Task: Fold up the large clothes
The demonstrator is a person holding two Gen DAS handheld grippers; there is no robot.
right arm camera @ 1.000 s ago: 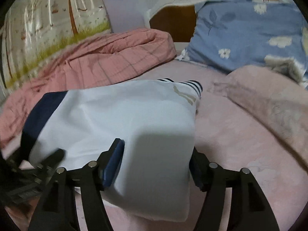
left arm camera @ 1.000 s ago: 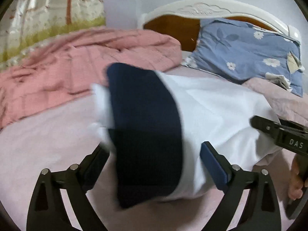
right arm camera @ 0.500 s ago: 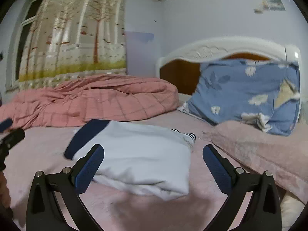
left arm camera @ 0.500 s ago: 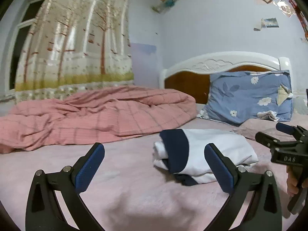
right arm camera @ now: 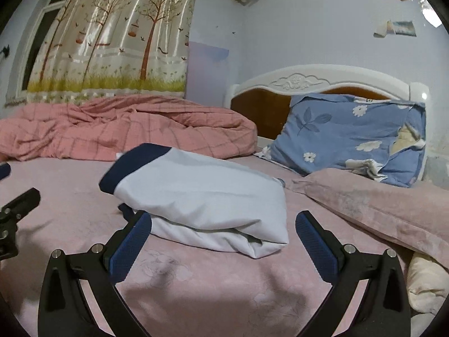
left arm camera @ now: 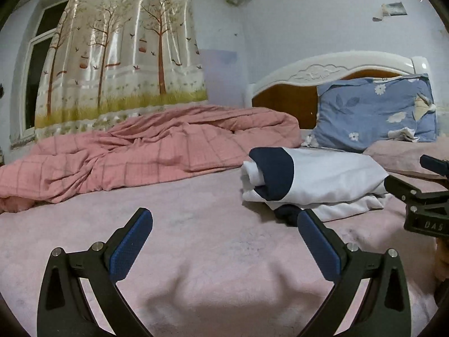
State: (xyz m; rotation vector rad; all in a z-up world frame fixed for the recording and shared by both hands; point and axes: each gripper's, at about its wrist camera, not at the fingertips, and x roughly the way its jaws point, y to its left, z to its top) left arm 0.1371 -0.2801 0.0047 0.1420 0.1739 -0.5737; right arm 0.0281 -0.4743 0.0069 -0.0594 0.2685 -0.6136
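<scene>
A: Where's the folded garment rn?
B: Lying on the pink bedsheet, white w/ a navy band at one end, a bit of dark cloth poking out underneath. It sits between the rumpled pink quilt and the pinkish pillow, w/ the blue floral pillow propped vs the headboard behind it.
A: Left gripper?
B: Jaws spread wide, nothing btwn them, just bare sheet. Garment lies ahead and to its right, apart from the pads.
A: And the right gripper?
B: Its jaws have just been opening and now stand fully apart; nothing gripped. Near edge of the garment shows btwn the blue pads in view but they don't touch it.
A: Anything else?
B: Tree-print curtain hangs over the window at the back-left
</scene>
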